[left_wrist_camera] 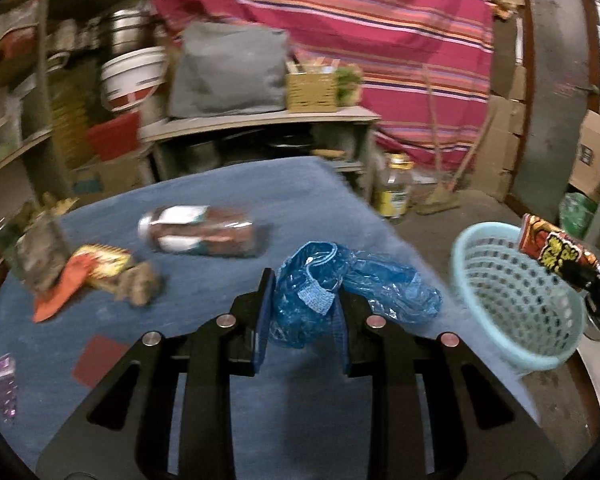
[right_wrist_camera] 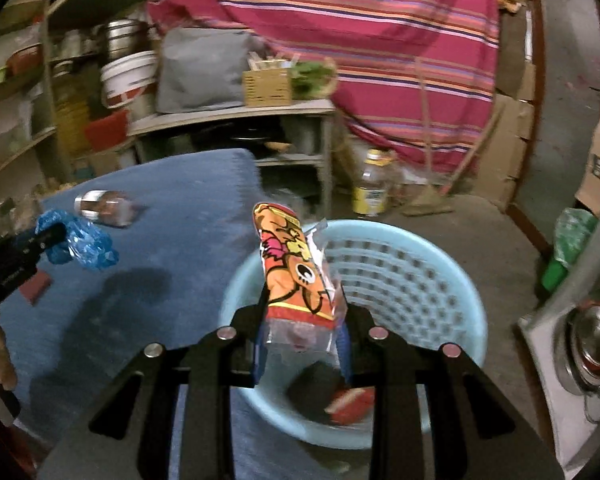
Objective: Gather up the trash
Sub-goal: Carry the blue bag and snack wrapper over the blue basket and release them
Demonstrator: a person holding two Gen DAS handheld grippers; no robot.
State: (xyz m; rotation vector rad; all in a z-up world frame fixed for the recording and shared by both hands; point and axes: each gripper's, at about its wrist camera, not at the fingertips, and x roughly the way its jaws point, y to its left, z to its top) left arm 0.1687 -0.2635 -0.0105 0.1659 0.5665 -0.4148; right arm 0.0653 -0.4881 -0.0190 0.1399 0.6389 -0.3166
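Black linkage arms fill the bottom of both wrist views, each ending in a claw that pinches a piece of trash. Beyond them spreads the blue-covered surface (left_wrist_camera: 228, 184), and at its right edge stands the pale blue basket (right_wrist_camera: 432, 272), already holding a dark item and a red one at its bottom.

Right claw (right_wrist_camera: 302, 344) grips the clear lower end of an orange snack wrapper (right_wrist_camera: 288, 264); the wrapper's long axis runs away from the claw and up, its top hanging over the basket's near rim. That hand is the nearer one, practically above the opening, so letting go should drop it in.

Left claw (left_wrist_camera: 300, 320) pinches a crumpled blue plastic bag (left_wrist_camera: 352, 284) above the surface; the basket lies to its right, well apart.

A bottle (left_wrist_camera: 204, 232) and crumpled wrappers (left_wrist_camera: 96, 272) remain on the surface.
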